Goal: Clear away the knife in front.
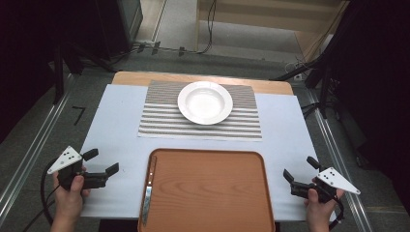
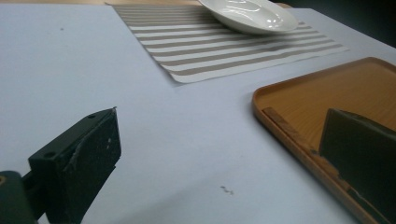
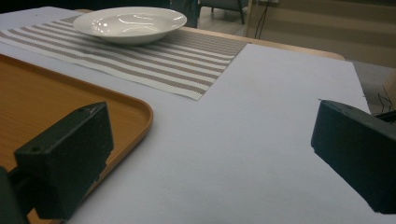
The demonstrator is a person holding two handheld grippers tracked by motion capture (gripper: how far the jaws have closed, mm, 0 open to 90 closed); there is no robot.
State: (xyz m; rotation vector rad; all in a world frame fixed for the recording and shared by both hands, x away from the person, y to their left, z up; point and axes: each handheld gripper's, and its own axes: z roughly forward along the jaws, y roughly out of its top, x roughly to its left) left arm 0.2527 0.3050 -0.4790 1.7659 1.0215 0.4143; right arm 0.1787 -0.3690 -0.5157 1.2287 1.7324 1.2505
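Both grippers are sitting wide open with nothing between the jaws. The left gripper (image 1: pixel 102 162) is hovering over the white table cover (image 1: pixel 116 121) just left of the wooden tray (image 1: pixel 208 193), jaws pointing right and a bit forward toward it. The right gripper (image 1: pixel 300 169) is mirroring that on the other side, just right of the tray, jaws pointing left and forward.

The tray is lying at the near edge of the table, and a knife (image 1: pixel 148 186) is resting in it flat along the left rim; the rest of the tray is bare. Beyond it, the white bowl (image 1: pixel 205 102) is sitting upright on the striped placemat (image 1: pixel 159 121) and looking empty.

Each hand is wrapping around its gripper's handle from below, forearms coming in at the bottom corners, well apart from each other.
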